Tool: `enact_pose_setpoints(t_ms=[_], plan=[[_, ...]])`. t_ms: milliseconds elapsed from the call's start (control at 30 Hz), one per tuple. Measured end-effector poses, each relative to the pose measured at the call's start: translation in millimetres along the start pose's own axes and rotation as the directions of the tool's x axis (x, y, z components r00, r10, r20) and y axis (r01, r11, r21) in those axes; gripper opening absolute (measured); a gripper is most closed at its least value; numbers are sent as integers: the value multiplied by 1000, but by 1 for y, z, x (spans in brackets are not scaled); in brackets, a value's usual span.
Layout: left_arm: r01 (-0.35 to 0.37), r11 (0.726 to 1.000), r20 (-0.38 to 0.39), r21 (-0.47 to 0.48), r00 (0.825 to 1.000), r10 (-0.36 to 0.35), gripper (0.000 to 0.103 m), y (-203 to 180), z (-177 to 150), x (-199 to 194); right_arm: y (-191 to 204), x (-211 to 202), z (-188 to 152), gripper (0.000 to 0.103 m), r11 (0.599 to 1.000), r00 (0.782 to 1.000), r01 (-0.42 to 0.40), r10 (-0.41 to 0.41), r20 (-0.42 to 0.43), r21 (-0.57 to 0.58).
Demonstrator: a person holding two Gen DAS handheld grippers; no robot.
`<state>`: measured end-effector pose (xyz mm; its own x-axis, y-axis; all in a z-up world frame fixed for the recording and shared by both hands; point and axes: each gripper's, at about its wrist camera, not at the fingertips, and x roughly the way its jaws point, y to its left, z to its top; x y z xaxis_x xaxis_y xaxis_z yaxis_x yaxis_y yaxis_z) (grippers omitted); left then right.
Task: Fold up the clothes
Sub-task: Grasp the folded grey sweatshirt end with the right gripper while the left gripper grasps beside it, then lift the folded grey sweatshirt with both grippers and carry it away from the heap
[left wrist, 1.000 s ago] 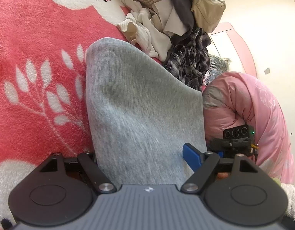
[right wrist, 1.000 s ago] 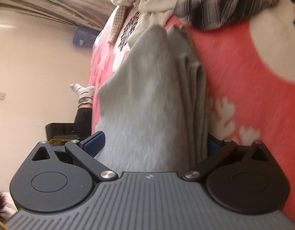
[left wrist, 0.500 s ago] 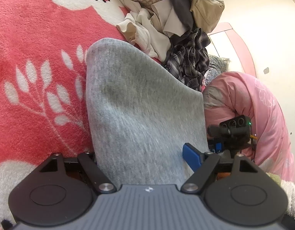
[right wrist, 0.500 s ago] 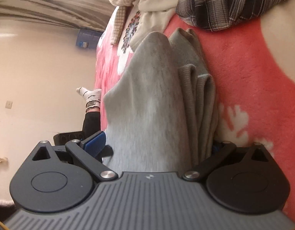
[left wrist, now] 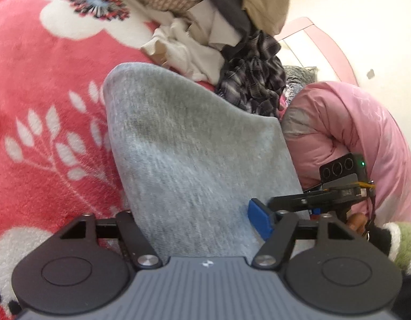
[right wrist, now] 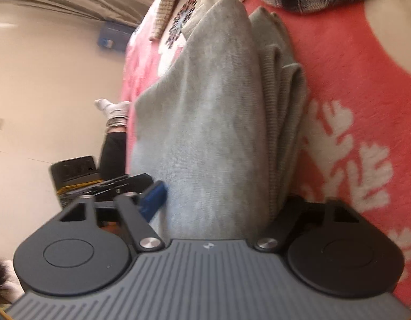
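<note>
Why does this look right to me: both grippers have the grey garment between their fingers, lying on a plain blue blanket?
Not quite. The blanket is red-pink with white flowers and leaves, not plain blue, as the left wrist view shows. The rest holds: the grey garment sits between the fingers of the left gripper and the right gripper.

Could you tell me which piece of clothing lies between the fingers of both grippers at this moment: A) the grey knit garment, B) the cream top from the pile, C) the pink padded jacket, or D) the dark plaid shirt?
A: the grey knit garment fills the gap between the fingers of the left gripper and of the right gripper, while the plaid shirt and pink jacket lie apart from them.
</note>
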<state>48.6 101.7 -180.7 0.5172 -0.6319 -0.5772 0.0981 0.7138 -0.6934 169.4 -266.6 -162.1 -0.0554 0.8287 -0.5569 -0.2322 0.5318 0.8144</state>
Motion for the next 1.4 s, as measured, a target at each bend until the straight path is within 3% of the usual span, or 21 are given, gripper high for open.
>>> enact_pose_setpoints(t_ms=[200,433,633,800,1000,1233,1400], plan=[[16,1000,30,15,999,-16,53,-13,1,-13,24,-5,-1,48,998,999,27,-25,22,-62],[22,1000,55,-1,998,-22,50,-34,16,-30,63,-15,6,44,988,997,66,-62,35,-137],[31,999,129,44,991,-36,50,-72,45,-68,116,-33,15,43,971,989,130,-112,100,-201],[13,995,208,98,978,-33,50,-126,80,-112,178,-67,23,43,939,975,178,-128,180,-295],[-63,977,306,206,952,-3,50,-215,109,-182,265,-121,23,43,881,947,224,-95,307,-417],[-146,952,400,268,916,28,50,-316,115,-255,341,-189,-3,43,852,911,196,25,411,-485],[-171,941,435,292,900,28,50,-358,116,-293,379,-216,-27,43,837,888,195,71,455,-511]])
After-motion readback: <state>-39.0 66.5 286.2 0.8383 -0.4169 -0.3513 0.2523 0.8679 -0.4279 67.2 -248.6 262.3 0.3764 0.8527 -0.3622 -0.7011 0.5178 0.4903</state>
